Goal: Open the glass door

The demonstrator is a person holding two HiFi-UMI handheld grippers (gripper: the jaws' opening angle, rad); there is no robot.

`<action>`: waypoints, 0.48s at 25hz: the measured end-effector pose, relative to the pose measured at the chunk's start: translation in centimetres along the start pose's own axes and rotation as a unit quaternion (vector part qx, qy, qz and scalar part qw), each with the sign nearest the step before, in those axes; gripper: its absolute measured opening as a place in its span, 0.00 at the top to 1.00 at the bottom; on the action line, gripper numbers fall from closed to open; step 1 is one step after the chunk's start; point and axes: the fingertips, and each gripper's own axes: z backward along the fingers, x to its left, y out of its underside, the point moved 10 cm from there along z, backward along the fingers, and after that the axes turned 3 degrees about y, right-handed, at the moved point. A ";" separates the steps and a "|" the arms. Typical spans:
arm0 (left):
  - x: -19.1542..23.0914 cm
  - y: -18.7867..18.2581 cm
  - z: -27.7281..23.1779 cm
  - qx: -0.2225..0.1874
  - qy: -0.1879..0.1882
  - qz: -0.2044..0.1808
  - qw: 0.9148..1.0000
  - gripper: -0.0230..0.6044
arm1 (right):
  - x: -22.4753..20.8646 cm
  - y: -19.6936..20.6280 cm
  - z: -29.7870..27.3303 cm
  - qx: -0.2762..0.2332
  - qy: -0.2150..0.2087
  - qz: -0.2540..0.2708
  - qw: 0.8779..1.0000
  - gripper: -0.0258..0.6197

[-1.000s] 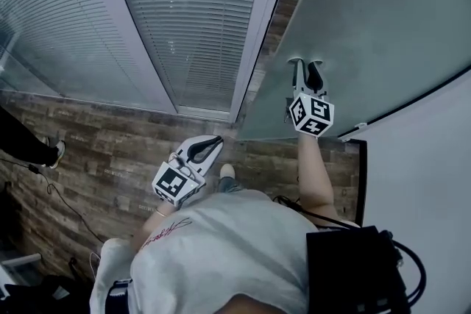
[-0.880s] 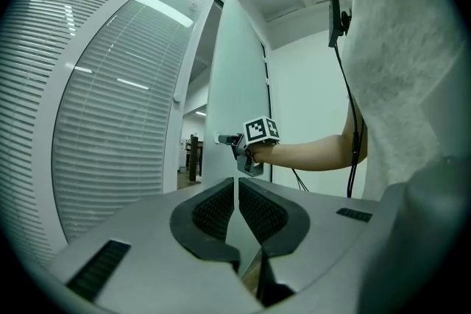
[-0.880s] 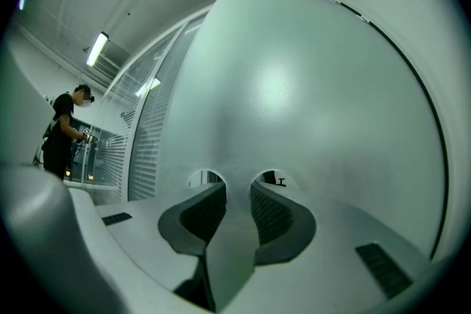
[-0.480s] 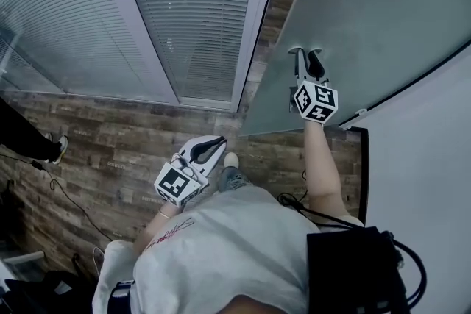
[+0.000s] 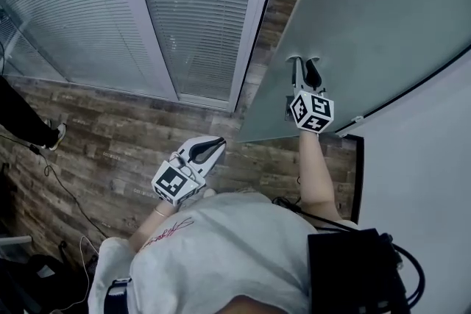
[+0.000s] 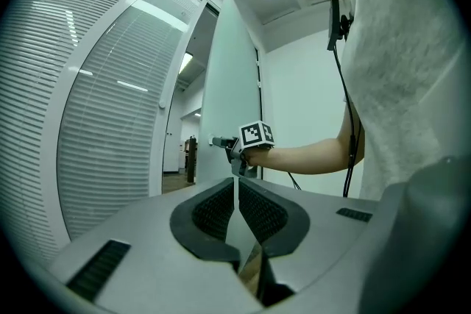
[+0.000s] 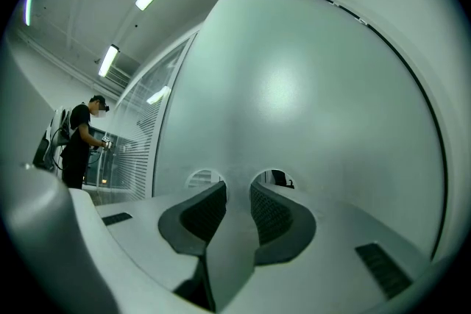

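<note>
The frosted glass door stands upright, straight ahead of the right claw. Its released, empty jaws rest their tips against the pane, closer to the door's left edge than its right, so any further swing probably depends on pushing square into the glass, away from the person. The right arm reaches forward about level and is plainly the nearer one, while the left claw, clenched on nothing, hangs well back by the person's waist above the wooden floor.

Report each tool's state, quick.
Left tool: closed, empty.
Right tool: open, empty, tips at the glass door.
</note>
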 end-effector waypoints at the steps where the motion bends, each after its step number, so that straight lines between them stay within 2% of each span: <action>1: -0.4 0.0 -0.3 0.000 -0.005 -0.002 1.000 0.91 | 0.0 0.0 0.5 0.000 -0.002 -0.002 1.000 0.78; 6: -3.1 -0.5 -1.9 -0.013 -0.028 0.003 1.000 0.91 | -0.1 -0.2 2.6 0.008 -0.018 -0.005 1.000 0.78; 12: -6.6 -0.4 -4.1 -0.003 -0.048 0.015 0.999 0.91 | -0.7 -0.4 4.2 0.001 -0.050 -0.010 0.999 0.78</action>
